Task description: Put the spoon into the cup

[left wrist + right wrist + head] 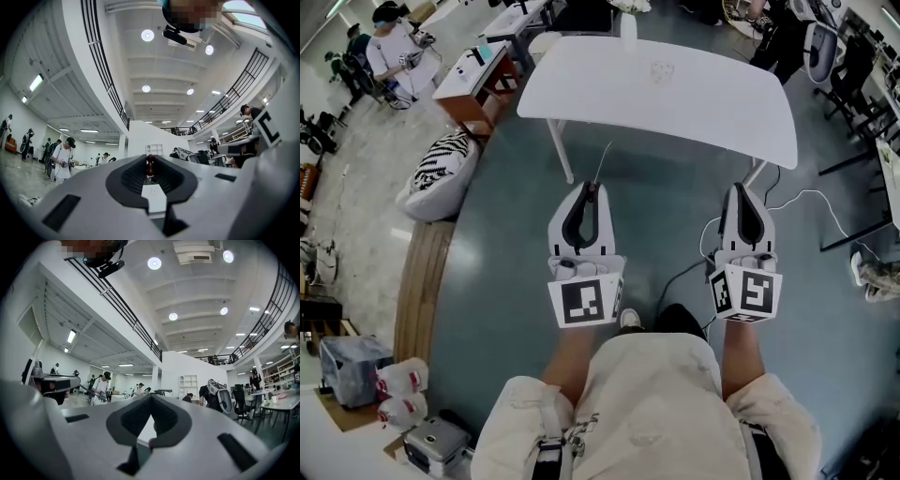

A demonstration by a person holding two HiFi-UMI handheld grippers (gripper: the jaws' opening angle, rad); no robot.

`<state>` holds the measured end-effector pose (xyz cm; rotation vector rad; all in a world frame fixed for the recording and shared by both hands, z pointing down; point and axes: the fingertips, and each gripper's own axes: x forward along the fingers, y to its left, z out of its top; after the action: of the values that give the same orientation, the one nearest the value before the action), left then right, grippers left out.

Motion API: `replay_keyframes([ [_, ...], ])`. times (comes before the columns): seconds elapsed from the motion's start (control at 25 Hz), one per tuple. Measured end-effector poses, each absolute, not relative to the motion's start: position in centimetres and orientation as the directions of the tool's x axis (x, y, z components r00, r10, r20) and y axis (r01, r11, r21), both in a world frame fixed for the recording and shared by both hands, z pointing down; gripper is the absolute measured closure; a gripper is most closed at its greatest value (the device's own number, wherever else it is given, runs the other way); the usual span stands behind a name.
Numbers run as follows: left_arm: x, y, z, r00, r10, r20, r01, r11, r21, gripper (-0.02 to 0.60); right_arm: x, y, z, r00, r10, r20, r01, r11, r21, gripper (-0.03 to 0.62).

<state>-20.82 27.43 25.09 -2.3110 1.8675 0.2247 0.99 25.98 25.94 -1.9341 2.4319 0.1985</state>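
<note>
Left gripper (591,187): clenched on the spoon (603,165). In the left gripper view the jaws of the left gripper (150,157) close on a dark reddish part of the spoon (150,165), which stands upright between the pads near the tips. In the head view a thin stem runs out past the tips, slanting up and slightly right; its far end is too thin to make out.

Right gripper (743,190): jaws drawn together, nothing between them. The right gripper view confirms this: the tips of the right gripper (151,397) meet and the hollow behind them is bare.

The two grippers are level with each other and well apart, both held above the floor, with the person's arms behind them.

Cup (662,71): a small, clear, faint thing on the white table (712,112), ahead of both grippers, between their lines and nearer the left one's side. It is well apart from the spoon, and the spoon is not in it.

Table edge lies just ahead of the spoon's stem.

Left of the left gripper: a striped cushion (441,167). Right of the right gripper: a white cable (811,195) on the floor.
</note>
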Motion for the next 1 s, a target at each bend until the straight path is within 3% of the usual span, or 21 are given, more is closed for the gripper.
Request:
replay_keyframes([
  [1.0,-22.0,25.0,27.2,0.232,-0.954,-0.191,-0.971,-0.237,0.008,0.540,-0.9,24.4,26.3,-0.227,-0.970,-0.084,-0.970,0.217,0.105,0.606],
])
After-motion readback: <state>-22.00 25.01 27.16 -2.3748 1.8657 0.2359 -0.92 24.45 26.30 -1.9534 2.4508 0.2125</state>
